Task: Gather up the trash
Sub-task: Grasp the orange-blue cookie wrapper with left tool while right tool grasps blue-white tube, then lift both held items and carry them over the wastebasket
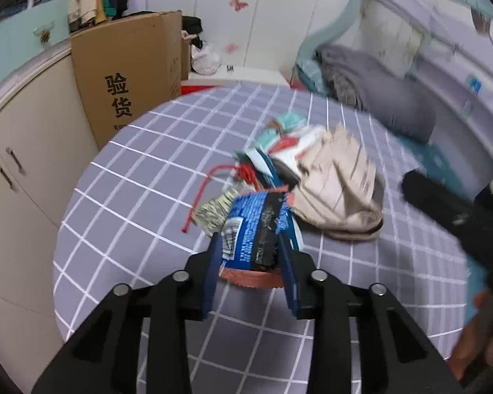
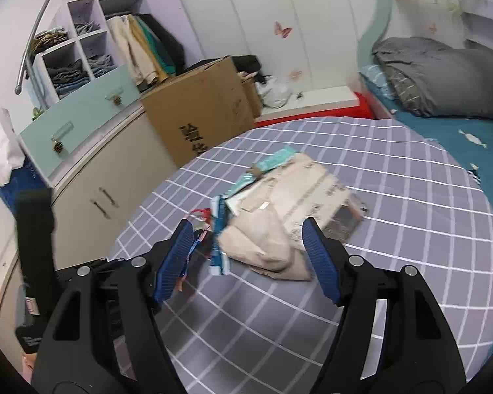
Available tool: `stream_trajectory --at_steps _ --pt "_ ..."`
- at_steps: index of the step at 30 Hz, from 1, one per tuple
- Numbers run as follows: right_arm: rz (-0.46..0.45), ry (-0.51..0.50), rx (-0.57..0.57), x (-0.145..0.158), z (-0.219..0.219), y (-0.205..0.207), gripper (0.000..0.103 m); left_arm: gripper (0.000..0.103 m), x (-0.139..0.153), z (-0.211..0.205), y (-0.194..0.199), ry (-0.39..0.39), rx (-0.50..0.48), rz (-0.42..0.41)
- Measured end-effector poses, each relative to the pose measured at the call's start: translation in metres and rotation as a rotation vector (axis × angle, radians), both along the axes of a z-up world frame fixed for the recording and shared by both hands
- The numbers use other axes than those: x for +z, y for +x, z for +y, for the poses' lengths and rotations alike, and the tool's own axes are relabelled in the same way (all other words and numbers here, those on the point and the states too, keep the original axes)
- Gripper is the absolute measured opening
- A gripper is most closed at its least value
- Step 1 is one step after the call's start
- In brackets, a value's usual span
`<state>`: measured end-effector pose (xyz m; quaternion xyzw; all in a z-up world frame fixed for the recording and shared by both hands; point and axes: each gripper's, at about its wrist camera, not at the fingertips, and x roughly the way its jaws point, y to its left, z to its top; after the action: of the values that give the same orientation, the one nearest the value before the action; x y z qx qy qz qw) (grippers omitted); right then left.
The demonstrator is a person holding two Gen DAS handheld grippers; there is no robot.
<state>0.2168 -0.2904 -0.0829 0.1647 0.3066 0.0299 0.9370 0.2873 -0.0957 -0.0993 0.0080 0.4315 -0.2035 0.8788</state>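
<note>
A pile of trash lies on the grey checked bedsheet [image 1: 141, 170]: a beige paper bag [image 1: 338, 184], teal and white wrappers [image 1: 286, 131], a silver wrapper [image 1: 213, 210] and a red string [image 1: 207, 184]. My left gripper [image 1: 249, 246] is shut on a blue snack wrapper [image 1: 253, 229], held at the near edge of the pile. My right gripper [image 2: 248, 239] is open and empty, just in front of the beige bag [image 2: 279, 216] and a blue-white wrapper [image 2: 220, 229]. The right gripper's black body shows blurred in the left wrist view [image 1: 443, 210].
A large cardboard box [image 1: 128, 75] stands past the bed's far left edge, beside cream cabinets [image 1: 23, 151]. A grey duvet [image 1: 384, 92] lies at the far right on a teal sheet [image 2: 450, 138]. Open shelves with clothes [image 2: 72, 65] are at the left.
</note>
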Motion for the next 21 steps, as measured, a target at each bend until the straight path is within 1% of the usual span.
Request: stream_trajectory --at_steps 1,2,3,5,7,9,13,16,20,21 --pt "0.009 -0.005 0.014 0.001 0.003 0.005 0.063 0.001 0.003 0.005 0.001 -0.022 0.002 0.001" --pt "0.026 -0.007 0.037 0.001 0.008 0.012 0.059 0.001 0.008 0.014 0.003 -0.048 0.021 0.004" --pt "0.041 -0.003 0.052 0.000 0.011 0.018 0.059 0.001 0.010 0.018 0.005 -0.057 0.030 0.004" --pt "0.081 -0.004 0.082 -0.002 0.020 0.033 0.055 0.001 0.009 0.024 0.011 -0.065 0.022 0.015" --pt "0.108 -0.020 0.094 -0.005 0.028 0.044 0.054 0.001 0.007 0.031 0.012 -0.069 0.030 0.009" --pt "0.142 -0.053 0.104 -0.009 0.037 0.056 0.051 0.001 0.005 0.037 0.012 -0.066 0.045 0.006" --pt "0.204 -0.093 0.132 -0.020 0.051 0.075 0.037 0.001 0.000 0.049 0.017 -0.078 0.058 0.020" --pt "0.226 -0.133 0.133 -0.027 0.059 0.085 0.036 0.001 -0.004 0.058 0.023 -0.087 0.082 0.033" --pt "0.256 -0.178 0.146 -0.033 0.065 0.098 0.035 0.002 -0.015 0.061 0.032 -0.120 0.077 0.078" --pt "0.267 -0.190 0.150 -0.035 0.066 0.100 0.034 0.005 -0.019 0.060 0.034 -0.118 0.080 0.089"
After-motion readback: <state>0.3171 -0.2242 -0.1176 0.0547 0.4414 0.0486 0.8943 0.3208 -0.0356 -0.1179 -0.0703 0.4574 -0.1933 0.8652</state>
